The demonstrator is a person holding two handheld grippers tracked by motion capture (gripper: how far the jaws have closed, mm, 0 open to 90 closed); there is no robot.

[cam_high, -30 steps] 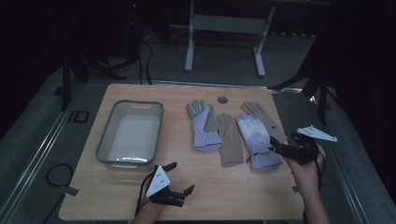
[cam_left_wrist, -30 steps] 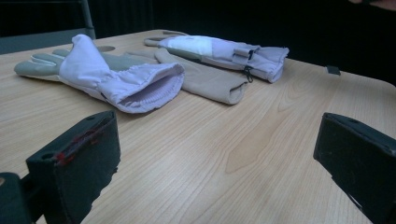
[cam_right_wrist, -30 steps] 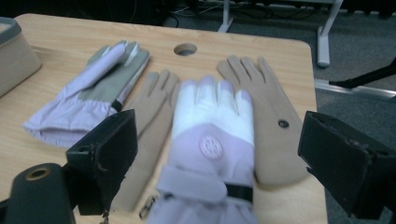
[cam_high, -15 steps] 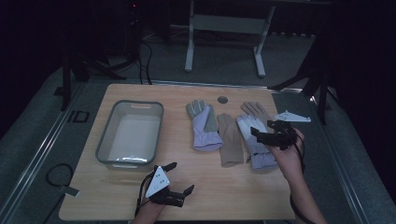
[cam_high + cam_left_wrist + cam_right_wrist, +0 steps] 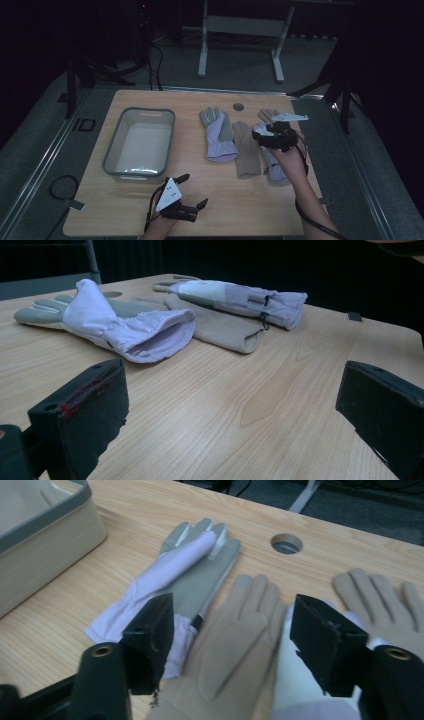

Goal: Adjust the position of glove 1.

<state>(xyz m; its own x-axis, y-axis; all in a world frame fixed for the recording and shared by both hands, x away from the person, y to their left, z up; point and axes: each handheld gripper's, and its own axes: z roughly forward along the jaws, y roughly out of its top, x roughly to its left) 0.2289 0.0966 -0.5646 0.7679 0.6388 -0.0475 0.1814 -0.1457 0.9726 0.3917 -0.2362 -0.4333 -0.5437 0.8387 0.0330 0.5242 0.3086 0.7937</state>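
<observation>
The right hand-held gripper [image 5: 264,135] hovers over the tan glove [image 5: 235,635], its jaws partly apart, just closing, with nothing pinched between them yet. That glove lies flat on the bench [image 5: 150,200], right of the lilac glove [image 5: 218,136] and overlapping it. Closing here could snag both gloves. The left hand-held gripper [image 5: 194,192] rests wide apart near the tub [image 5: 111,157].

In the lower half of the frame, the right gripper [image 5: 232,645], whose jaws have just been closing, straddles a tan glove [image 5: 235,645]. A lilac-and-grey glove [image 5: 185,575] lies left of center, a grey-rimmed bin [image 5: 45,535] sits upper left, and a round table hole [image 5: 287,543] is at upper right.
</observation>
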